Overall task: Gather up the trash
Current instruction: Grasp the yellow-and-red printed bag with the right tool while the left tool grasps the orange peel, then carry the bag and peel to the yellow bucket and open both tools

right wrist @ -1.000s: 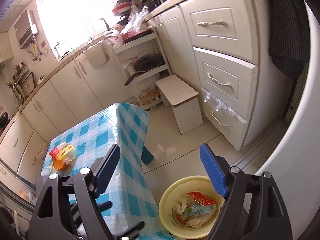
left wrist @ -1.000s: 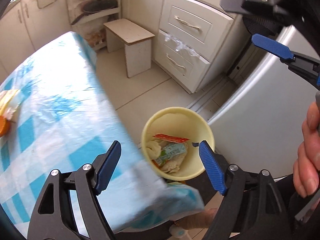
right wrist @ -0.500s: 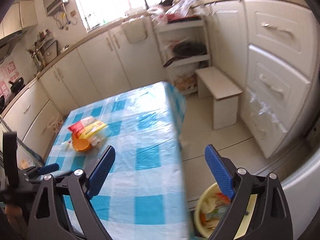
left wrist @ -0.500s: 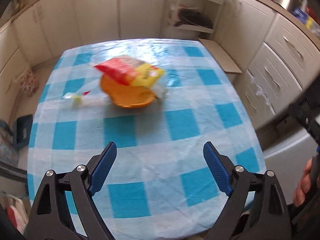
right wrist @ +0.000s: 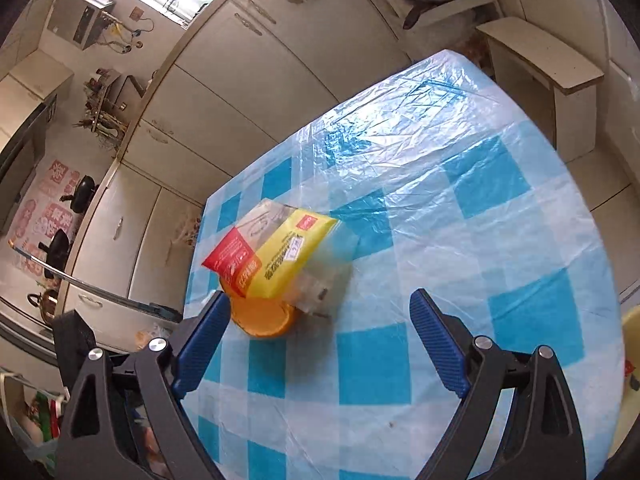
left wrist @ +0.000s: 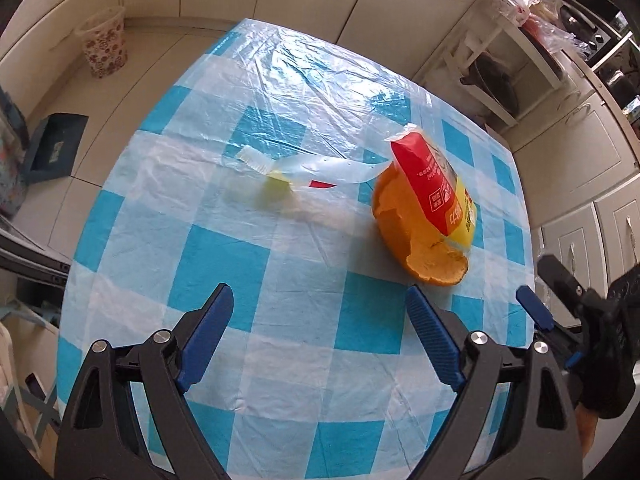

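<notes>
Covering the table (left wrist: 280,360), a crinkly blue-white check plastic sheet carries the trash. Orange peel (left wrist: 416,240), a curved cup-like shell, sits ahead & to the right of the left gripper (left wrist: 320,320), w/ a glossy red-yellow packet (left wrist: 444,188) leaning on it. Clear wrapper (left wrist: 320,168), long axis running crosswise, lies further ahead. Right gripper (right wrist: 320,324) looks nearer the peel. Both sets of jaws spread wide, nothing between them.

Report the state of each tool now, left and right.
Left tool: open, holding nothing, above the checked tablecloth.
Right tool: open, holding nothing.
</notes>
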Tool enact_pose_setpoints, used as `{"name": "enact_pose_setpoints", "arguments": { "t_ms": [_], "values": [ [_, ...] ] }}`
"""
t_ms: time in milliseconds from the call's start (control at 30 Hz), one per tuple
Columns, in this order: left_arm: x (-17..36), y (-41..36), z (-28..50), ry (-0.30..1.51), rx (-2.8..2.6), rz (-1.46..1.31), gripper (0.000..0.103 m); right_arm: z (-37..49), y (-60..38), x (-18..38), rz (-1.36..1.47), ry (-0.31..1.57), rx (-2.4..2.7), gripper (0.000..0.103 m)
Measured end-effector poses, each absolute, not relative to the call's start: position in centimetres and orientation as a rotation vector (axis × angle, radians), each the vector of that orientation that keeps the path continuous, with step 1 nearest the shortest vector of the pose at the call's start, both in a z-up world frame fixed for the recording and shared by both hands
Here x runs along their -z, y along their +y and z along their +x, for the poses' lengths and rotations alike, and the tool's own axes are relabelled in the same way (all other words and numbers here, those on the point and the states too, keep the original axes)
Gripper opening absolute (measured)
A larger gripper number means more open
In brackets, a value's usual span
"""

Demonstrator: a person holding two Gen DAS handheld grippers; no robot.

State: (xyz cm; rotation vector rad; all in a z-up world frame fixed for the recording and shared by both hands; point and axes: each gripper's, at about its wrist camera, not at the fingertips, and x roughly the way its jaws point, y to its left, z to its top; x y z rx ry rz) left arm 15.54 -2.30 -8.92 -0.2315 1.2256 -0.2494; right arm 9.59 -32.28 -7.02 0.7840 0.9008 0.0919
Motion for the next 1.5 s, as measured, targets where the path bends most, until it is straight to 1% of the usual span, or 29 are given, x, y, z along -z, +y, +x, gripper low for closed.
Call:
{"name": "enact_pose_setpoints", "arguments": {
  "t_ms": [233, 433, 500, 533, 600, 633, 667, 733, 767, 800, 833, 900, 967, 1133, 1267, 1500],
  "values": [
    [10.3, -4.1, 18.0, 1.244, 0.247, -0.185, 0.085, 13.1, -32.1, 9.0, 0.856, 0.945, -0.093, 0.087],
    [10.8, -5.4, 20.1, 1.223, 0.237, -0.184, 0.086, 14.7, -31.1, 9.7, 0.873, 0.96, -0.135, 0.077],
    [11.0, -6.4, 20.6, 1.218, 0.231, -0.151, 0.086, 15.0, -31.2, 9.9, 0.899, 0.965, -0.155, 0.066],
    [11.1, -6.9, 20.7, 1.219, 0.235, -0.142, 0.086, 15.1, -31.2, 10.1, 0.917, 0.967, -0.163, 0.062],
    [11.2, -7.5, 20.9, 1.209, 0.239, -0.123, 0.086, 15.4, -31.0, 10.6, 0.943, 0.982, -0.201, 0.047],
    [11.3, -7.9, 20.8, 1.197, 0.235, -0.104, 0.083, 15.4, -30.8, 10.8, 0.953, 0.986, -0.217, 0.044],
    [11.3, -8.1, 20.8, 1.192, 0.241, -0.086, 0.078, 15.4, -30.6, 10.8, 0.953, 0.987, -0.227, 0.038],
    [11.2, -8.9, 20.5, 1.186, 0.254, -0.03, 0.046, 15.5, -30.3, 10.4, 0.946, 0.977, -0.253, 0.023],
    [11.1, -9.0, 20.3, 1.191, 0.273, -0.017, 0.036, 15.3, -30.3, 10.2, 0.941, 0.973, -0.259, 0.019],
    [11.1, -9.2, 20.2, 1.198, 0.297, -0.018, 0.022, 15.2, -30.4, 10.0, 0.934, 0.968, -0.262, 0.015],
    [11.0, -9.3, 19.9, 1.201, 0.314, -0.011, 0.015, 15.1, -30.4, 9.7, 0.924, 0.967, -0.267, 0.015],
    [10.7, -9.3, 19.3, 1.191, 0.326, 0.027, 0.011, 15.1, -30.6, 9.3, 0.903, 0.953, -0.256, 0.011],
    [10.3, -9.0, 18.6, 1.189, 0.341, 0.045, 0.01, 14.5, -31.3, 8.9, 0.902, 0.941, -0.251, 0.008],
    [9.4, -7.5, 16.9, 1.19, 0.387, 0.078, 0.007, 13.6, -32.9, 7.7, 0.884, 0.914, -0.216, 0.008],
    [8.8, -7.2, 15.5, 1.181, 0.416, 0.106, 0.007, 11.6, -33.8, 6.0, 0.76, 0.895, -0.154, 0.008],
    [9.1, -10.5, 11.9, 1.165, 0.491, 0.211, 0.007, 7.5, -35.5, 5.7, 0.638, 0.915, -0.059, 0.008]
  ]
}}
